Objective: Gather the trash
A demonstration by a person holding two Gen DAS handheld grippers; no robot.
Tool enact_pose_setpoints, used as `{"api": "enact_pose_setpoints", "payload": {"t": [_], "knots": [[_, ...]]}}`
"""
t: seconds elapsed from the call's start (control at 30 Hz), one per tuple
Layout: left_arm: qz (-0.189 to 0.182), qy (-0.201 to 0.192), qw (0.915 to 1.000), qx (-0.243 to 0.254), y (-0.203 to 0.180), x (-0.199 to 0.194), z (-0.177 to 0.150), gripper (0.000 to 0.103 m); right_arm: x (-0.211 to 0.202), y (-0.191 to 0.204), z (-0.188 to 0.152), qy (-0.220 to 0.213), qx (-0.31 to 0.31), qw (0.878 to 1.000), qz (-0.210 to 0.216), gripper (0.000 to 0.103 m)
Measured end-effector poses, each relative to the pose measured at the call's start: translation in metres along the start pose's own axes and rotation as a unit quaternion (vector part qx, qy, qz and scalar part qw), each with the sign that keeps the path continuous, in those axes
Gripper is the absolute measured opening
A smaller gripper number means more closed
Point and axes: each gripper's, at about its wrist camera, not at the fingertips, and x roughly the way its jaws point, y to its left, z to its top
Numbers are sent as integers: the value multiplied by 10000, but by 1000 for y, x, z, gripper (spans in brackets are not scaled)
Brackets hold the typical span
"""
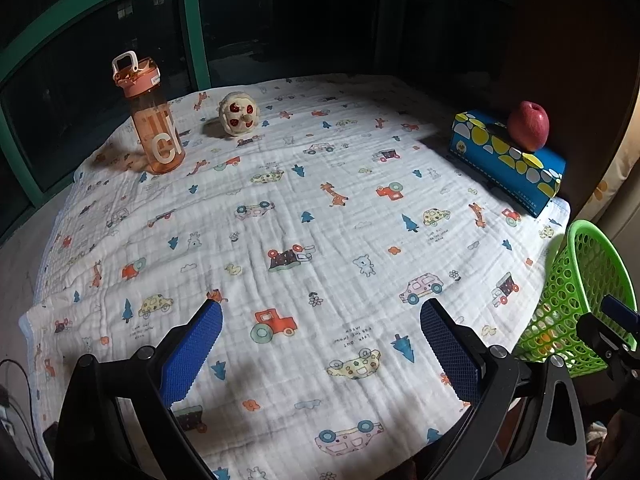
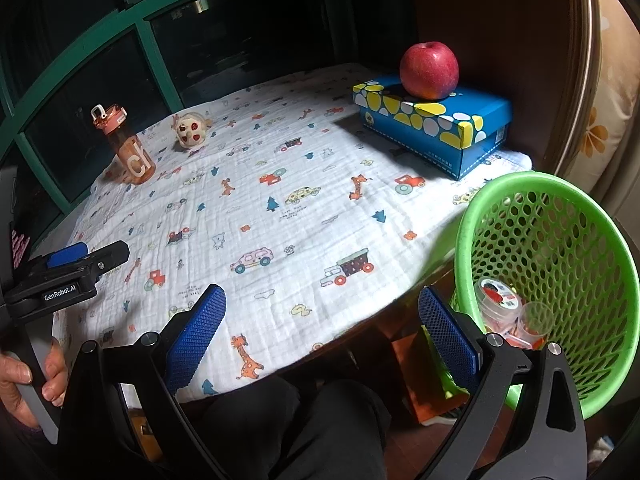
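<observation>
The basket (image 2: pixel 560 216) beside the tabletop (image 2: pixel 280 216) holds two partly hidden cups (image 2: pixel 498 300), labels illegible. Left claw (image 1: pixel 320 344) and right claw (image 2: pixel 322 332) both gape wide, empty. One bottle (image 1: pixel 154 128), one apple (image 2: pixel 429 70), one box (image 2: pixel 432 128) stand on the tabletop.

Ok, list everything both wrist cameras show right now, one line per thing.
water bottle: one, orange with a white handle, upright at the cloth's far left.
plush toy: one, cream with red spots, to the right of the bottle.
box: one, blue with yellow and white spots, far right of the cloth.
apple: one, red, resting on top of the box.
cloth: one, white with cartoon cars and giraffes, covering the table.
basket: one, green mesh, off the table's right edge.
trash in basket: several clear plastic cups and wrappers; count unclear.
window frame: green, behind the table, dark panes.
left gripper: open, empty, over the near cloth.
right gripper: open, empty, at the table's near edge.
hand: one, holding the left gripper's handle.
</observation>
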Motion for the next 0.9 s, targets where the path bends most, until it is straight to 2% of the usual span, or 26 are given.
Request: {"api": "enact_pose_setpoints", "payload": {"t": [0.9], "knots": [[93, 37, 9999, 59, 2, 3, -2, 96, 3, 1, -3, 20, 24, 10000, 40, 96]]}}
